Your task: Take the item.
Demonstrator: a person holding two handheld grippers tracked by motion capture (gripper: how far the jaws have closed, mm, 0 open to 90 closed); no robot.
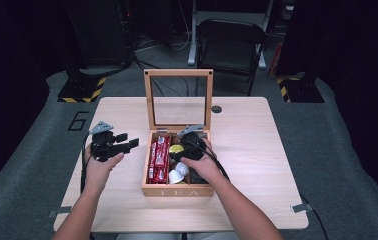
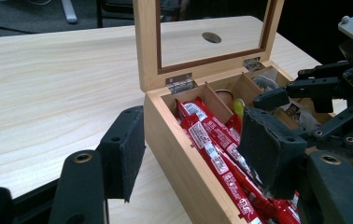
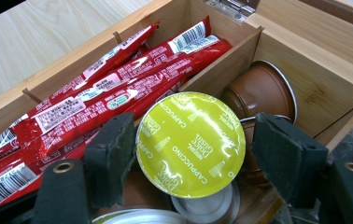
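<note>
A wooden tea box [image 1: 177, 191] stands open at the table's middle, its glass lid [image 1: 179, 95] upright. Red sachets [image 3: 118, 88] fill its left compartment. A yellow-green cappuccino capsule [image 3: 191, 142] lies in the middle compartment on top of other capsules. My right gripper [image 3: 193, 126] reaches down into that compartment with the capsule between its jaws. The left pad [image 3: 111, 158] meets the capsule's edge, while the right pad [image 3: 286, 154] stands a little off it. My left gripper [image 1: 128, 140] hovers left of the box, open, nothing between its pads [image 2: 128, 149].
Brown capsules [image 3: 258, 88] lie behind the yellow-green one, and a white capsule [image 1: 176, 176] sits nearer the box's front. Bare table [image 1: 257, 150] lies on both sides of the box. A round hole [image 1: 216, 109] marks the far side. A black chair [image 1: 232, 45] stands beyond.
</note>
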